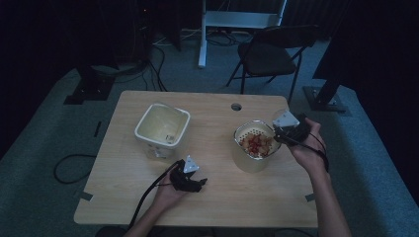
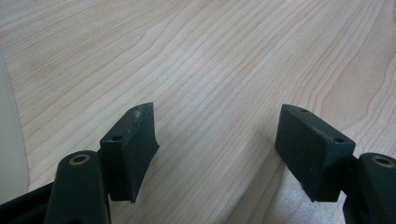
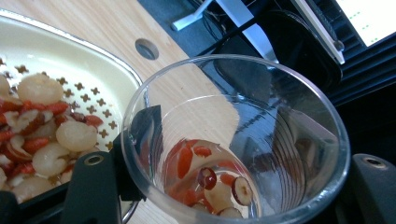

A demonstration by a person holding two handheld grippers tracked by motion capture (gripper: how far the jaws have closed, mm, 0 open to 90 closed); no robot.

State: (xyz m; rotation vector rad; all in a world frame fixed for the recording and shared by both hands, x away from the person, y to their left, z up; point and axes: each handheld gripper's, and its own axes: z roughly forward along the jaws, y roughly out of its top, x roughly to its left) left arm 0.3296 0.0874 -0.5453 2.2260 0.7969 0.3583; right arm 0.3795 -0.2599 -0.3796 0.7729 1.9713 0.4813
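Observation:
A clear glass is tilted beside a cream strainer, and my right gripper is shut on it. A few red berries and pale slices lie at the glass's bottom. The strainer holds a heap of red berries and round white pieces and sits on a cream pot at the table's right. In the high view my right gripper is at the strainer's right rim. My left gripper rests low over the table's front middle, and its jaws stand open over bare wood.
A square cream container stands at the table's left. The wooden table has a round cable hole at the back. A black folding chair is behind the table. A cable trails from my left gripper.

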